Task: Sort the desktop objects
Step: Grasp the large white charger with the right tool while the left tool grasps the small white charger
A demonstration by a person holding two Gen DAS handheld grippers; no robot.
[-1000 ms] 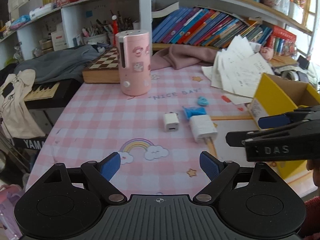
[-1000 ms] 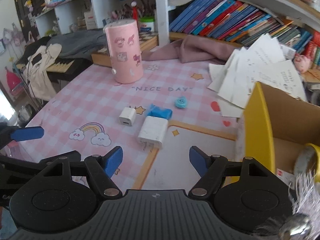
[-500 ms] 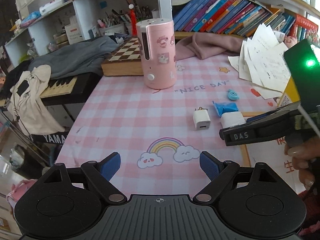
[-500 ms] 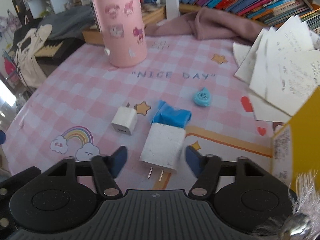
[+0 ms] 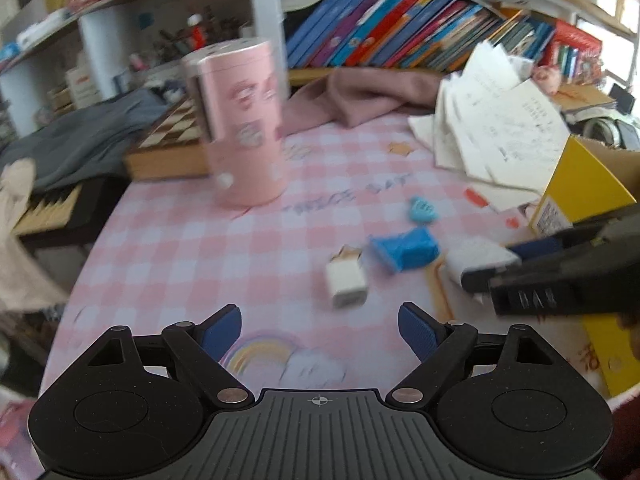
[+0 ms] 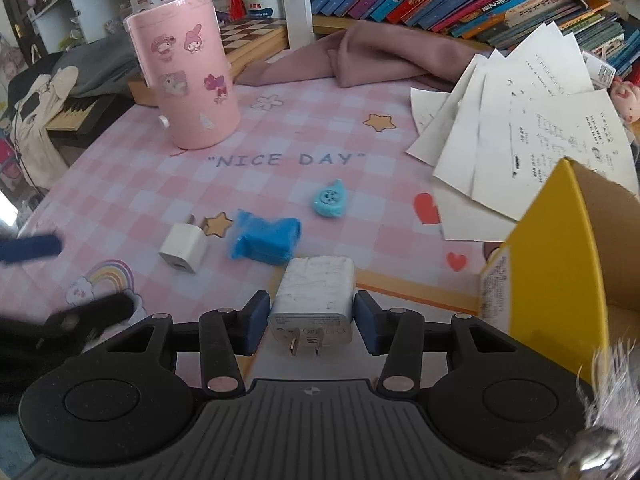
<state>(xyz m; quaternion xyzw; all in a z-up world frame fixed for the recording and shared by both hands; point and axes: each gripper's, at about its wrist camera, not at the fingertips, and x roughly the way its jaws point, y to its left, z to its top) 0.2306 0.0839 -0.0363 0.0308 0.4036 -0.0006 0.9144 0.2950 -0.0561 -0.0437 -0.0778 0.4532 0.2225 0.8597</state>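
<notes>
My right gripper [image 6: 311, 320] is closing on the large white charger [image 6: 314, 300], which lies on the pink checked mat with its prongs toward me; both blue pads touch its sides. Just beyond it lie a blue wrapped item [image 6: 264, 240], a small white charger [image 6: 184, 248] and a light-blue drop-shaped piece [image 6: 330, 200]. My left gripper [image 5: 320, 328] hovers over the rainbow print, jaws wide and easing inward, nothing between them. The small white charger [image 5: 346, 284] lies just ahead of it. In the left wrist view, which is blurred, the right gripper [image 5: 492, 264] straddles the large charger [image 5: 472, 258].
A yellow cardboard box [image 6: 560, 260] stands open at the right. A tall pink cylinder [image 6: 188, 68] with stickers stands at the back left, before a chessboard. Loose papers [image 6: 520, 120], a pink cloth [image 6: 360, 56] and shelves of books line the back. The desk edge drops off at left.
The right gripper has come forward and down over the large white charger and its jaws have narrowed onto it. The left gripper has moved in toward the small white charger.
</notes>
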